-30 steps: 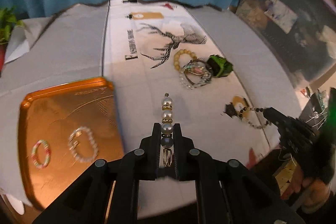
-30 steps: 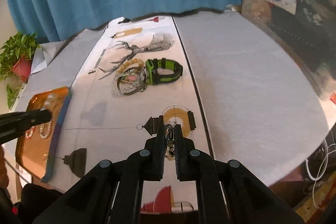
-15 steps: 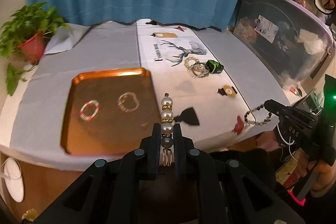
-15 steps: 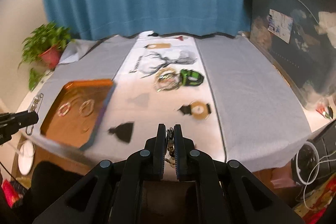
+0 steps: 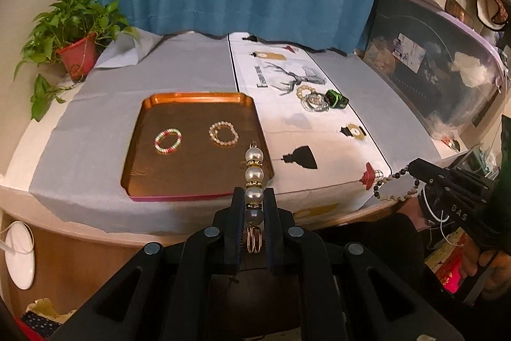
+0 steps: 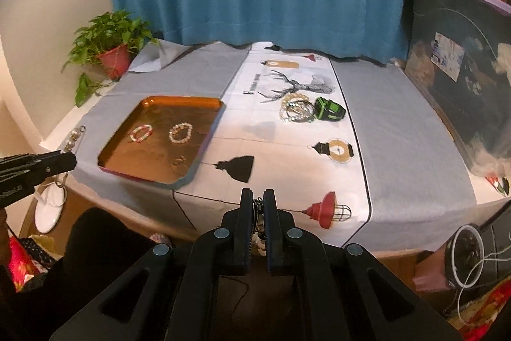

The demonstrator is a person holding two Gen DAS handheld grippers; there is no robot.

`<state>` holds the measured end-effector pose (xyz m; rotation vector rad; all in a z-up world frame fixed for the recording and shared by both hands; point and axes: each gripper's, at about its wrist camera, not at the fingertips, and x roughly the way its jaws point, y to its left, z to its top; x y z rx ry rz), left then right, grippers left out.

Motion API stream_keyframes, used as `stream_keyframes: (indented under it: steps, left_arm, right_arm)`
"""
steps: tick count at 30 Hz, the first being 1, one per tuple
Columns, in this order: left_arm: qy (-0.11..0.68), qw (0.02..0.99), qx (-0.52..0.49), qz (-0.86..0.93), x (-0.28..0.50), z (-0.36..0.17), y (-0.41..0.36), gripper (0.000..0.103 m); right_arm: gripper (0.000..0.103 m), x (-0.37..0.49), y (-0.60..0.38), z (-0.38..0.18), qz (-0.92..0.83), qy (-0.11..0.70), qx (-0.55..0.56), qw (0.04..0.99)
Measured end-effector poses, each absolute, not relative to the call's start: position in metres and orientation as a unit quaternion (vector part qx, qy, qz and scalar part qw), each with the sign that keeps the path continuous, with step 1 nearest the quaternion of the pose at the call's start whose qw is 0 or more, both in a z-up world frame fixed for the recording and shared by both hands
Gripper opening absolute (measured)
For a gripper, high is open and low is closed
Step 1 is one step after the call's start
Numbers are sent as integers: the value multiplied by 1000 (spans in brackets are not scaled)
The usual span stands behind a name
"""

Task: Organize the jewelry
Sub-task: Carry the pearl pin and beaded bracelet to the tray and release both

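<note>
Over at the tabletop's far left corner there's a potted plant (image 5: 75,43). The copper tray (image 5: 191,99) sits toward the left near edge with a multicolored bead bracelet (image 5: 168,141) and a pale bead bracelet (image 5: 223,133) inside. The left gripper (image 5: 254,202) is clamped on a pearl hair clip (image 5: 254,178), held in the air off the near edge. The right gripper (image 6: 258,208) is pinched tight on a dark beaded bracelet (image 5: 394,186); from its own camera the beads are mostly hidden between the fingers. A pile of bangles (image 6: 297,111) and a green-black watch (image 6: 329,112) lie toward the far middle of the runner (image 6: 287,155), too tangled to count.
</note>
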<state>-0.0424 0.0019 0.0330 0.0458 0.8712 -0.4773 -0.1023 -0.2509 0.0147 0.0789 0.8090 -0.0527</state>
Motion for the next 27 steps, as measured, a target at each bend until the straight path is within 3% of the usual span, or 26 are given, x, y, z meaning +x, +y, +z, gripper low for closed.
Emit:
stream_keyframes:
  steps: [12,27]
  left_arm:
    - [414,884,7,-216,-20,34,22,9]
    - [439,878,-6,-192,50,5,44,9]
  right_arm:
    - [7,-82,-233,31,3,384,27,923]
    - [7,10,-173,15,70,392,20,917]
